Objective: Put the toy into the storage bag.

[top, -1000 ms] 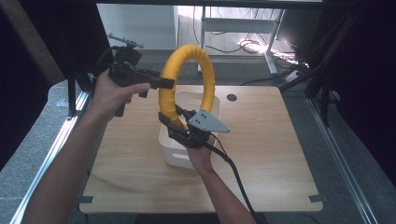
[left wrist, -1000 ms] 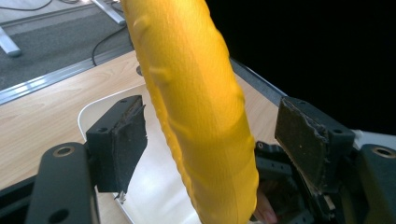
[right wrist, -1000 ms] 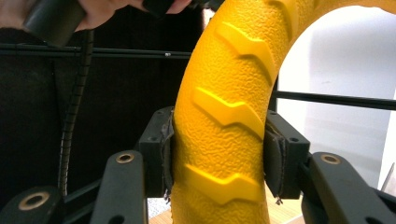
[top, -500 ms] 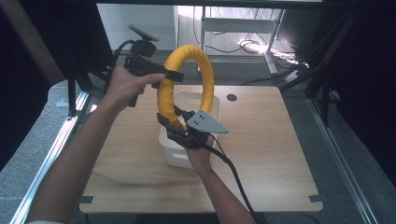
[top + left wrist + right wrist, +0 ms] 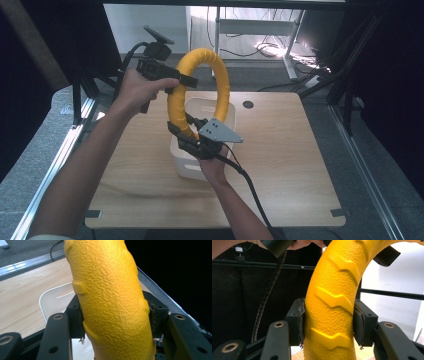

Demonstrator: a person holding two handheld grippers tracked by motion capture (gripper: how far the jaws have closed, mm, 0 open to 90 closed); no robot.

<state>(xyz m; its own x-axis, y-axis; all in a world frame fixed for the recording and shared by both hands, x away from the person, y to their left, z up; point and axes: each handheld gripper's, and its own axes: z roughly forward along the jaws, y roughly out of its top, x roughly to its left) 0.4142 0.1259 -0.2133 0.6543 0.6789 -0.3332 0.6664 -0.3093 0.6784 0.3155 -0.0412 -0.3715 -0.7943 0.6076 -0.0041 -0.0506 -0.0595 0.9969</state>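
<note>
over 1 bin (image 5: 186, 162); 2 grippers clamp 1 ring (image 5: 221, 80)

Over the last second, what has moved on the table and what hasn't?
The left gripper has slid along the yellow ring, from its upper left side further up toward the top, jaws clamped on it. The right gripper keeps its grip low on the ring, and the white bin stays put on the table.

The left gripper (image 5: 184, 81) is now higher and farther from the person than a second ago, sliding up the yellow ring (image 5: 200, 90) from beside its left flank toward the top. Its forearm reaches farther forward.
</note>
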